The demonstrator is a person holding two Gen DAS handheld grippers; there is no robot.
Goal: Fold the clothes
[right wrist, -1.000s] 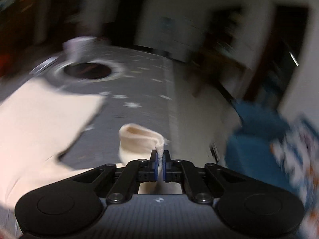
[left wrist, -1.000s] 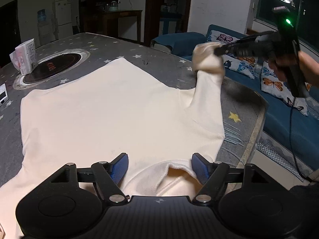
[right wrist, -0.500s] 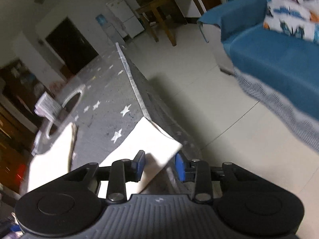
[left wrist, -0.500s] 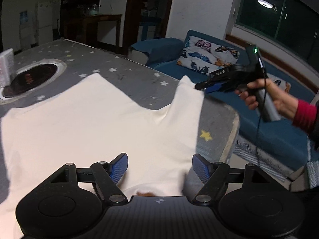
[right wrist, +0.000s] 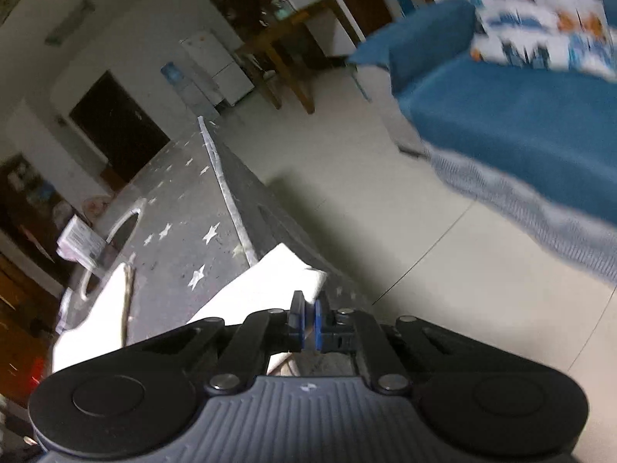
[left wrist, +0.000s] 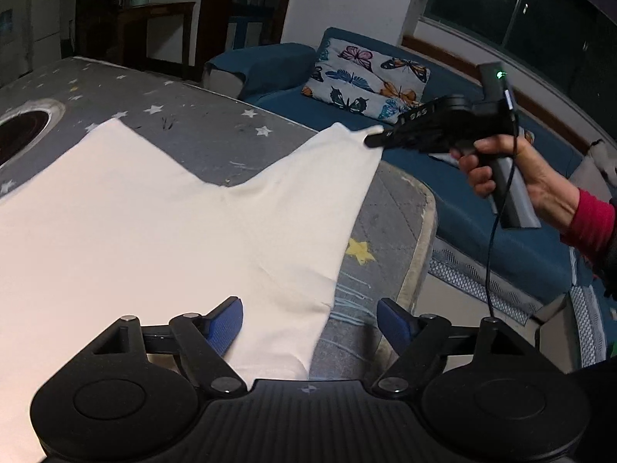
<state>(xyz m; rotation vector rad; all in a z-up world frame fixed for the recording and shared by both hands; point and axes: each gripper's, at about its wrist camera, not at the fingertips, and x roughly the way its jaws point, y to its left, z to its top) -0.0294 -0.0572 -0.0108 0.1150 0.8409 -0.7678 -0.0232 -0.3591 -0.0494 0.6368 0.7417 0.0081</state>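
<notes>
A cream shirt (left wrist: 154, 212) lies flat on the grey star-patterned table (left wrist: 216, 131). Its right sleeve (left wrist: 327, 177) stretches out toward the table's right corner. My right gripper (left wrist: 376, 139), held by a hand in a red cuff, is shut on the sleeve's end corner. In the right wrist view the right gripper (right wrist: 307, 318) has its blue pads nearly together, with the sleeve end (right wrist: 270, 285) just ahead of and under them. My left gripper (left wrist: 310, 322) is open low over the shirt's near edge, holding nothing.
A blue sofa (left wrist: 482, 231) with a butterfly cushion (left wrist: 366, 81) stands just beyond the table's rounded right edge (left wrist: 420, 239). A round dark inset (left wrist: 19, 131) sits at the table's far left, with a white packet (right wrist: 79, 241) beside it. Tiled floor (right wrist: 424, 270) lies between table and sofa.
The right gripper let go of the bunched sleeve, opened, then shut on the sleeve's end, which now lies stretched out flat to the right. The left gripper shifted right along the shirt's near edge.
</notes>
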